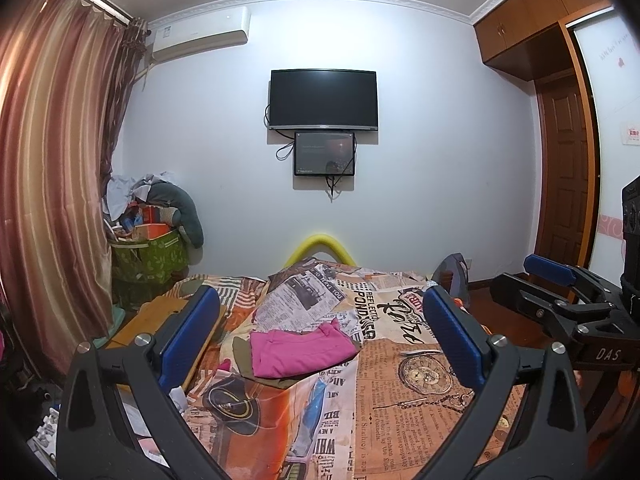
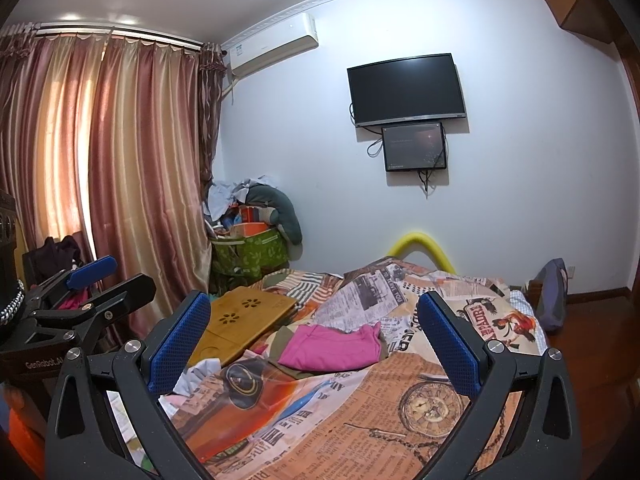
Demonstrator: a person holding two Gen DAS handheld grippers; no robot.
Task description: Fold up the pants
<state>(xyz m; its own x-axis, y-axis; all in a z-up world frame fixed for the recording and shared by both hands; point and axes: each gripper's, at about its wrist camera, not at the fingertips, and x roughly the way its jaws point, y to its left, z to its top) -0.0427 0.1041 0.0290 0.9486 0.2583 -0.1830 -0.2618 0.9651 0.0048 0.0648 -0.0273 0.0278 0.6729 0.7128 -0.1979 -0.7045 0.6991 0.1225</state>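
We see the pink pants (image 1: 300, 350) lying folded on an olive garment (image 1: 256, 364), ahead of and between the spread jaws of our left gripper (image 1: 320, 336). Our right gripper (image 2: 316, 342) also stands wide and holds nothing, the pants ahead between its jaws. Both rest on the newspaper-print bedspread (image 1: 408, 396). Beyond the right gripper's left jaw sits a bamboo tray (image 2: 240, 320).
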